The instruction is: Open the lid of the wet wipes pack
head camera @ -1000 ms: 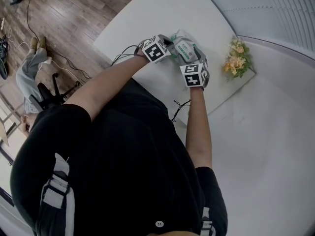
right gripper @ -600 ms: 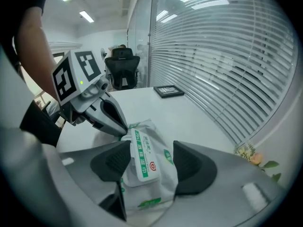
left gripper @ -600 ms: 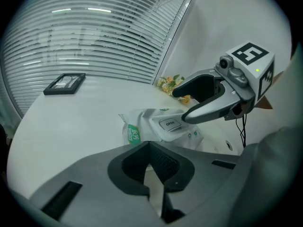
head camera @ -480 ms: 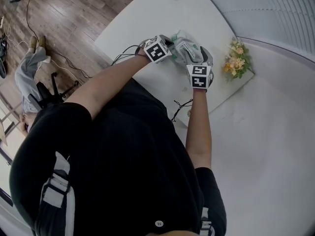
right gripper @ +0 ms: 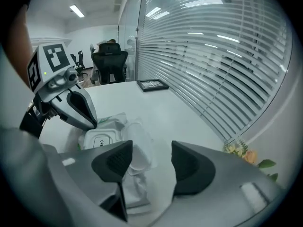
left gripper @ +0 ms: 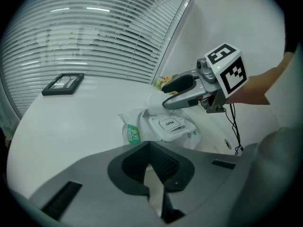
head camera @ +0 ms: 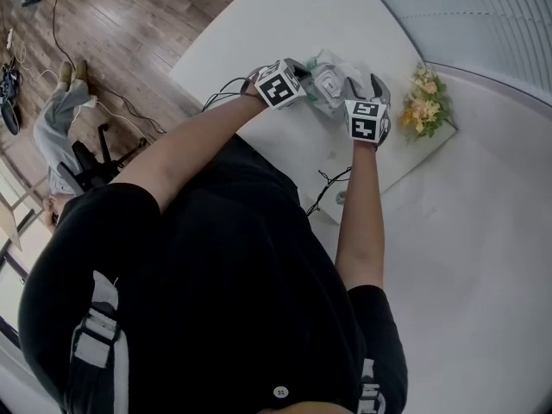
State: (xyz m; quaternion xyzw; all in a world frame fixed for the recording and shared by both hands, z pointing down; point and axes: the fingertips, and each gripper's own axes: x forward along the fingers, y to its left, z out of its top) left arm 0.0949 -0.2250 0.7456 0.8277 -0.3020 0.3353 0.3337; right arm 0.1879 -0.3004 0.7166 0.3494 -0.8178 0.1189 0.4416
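White table (head camera: 259,24) and window blinds (right gripper: 213,56) frame a person working two hand-held grippers on a wipes pack (left gripper: 187,135). The left gripper (left gripper: 149,145) has its jaws closed and appears to pinch the near edge of the pack, most likely to anchor the soft wrapper while the other tool works. Facing it, the right gripper (right gripper: 150,148) has its jaws spread. The lid (right gripper: 142,143) stands between them unclamped, closer to the left pad. It looks already swung up, which would account for the loose stance. Just beyond the left gripper's tips, an "OPEN" label (left gripper: 169,123) faces up. Flowers (head camera: 427,106) sit off the right gripper's outer side, clear of the work, and a frame (left gripper: 64,83) lies well beyond both tools.
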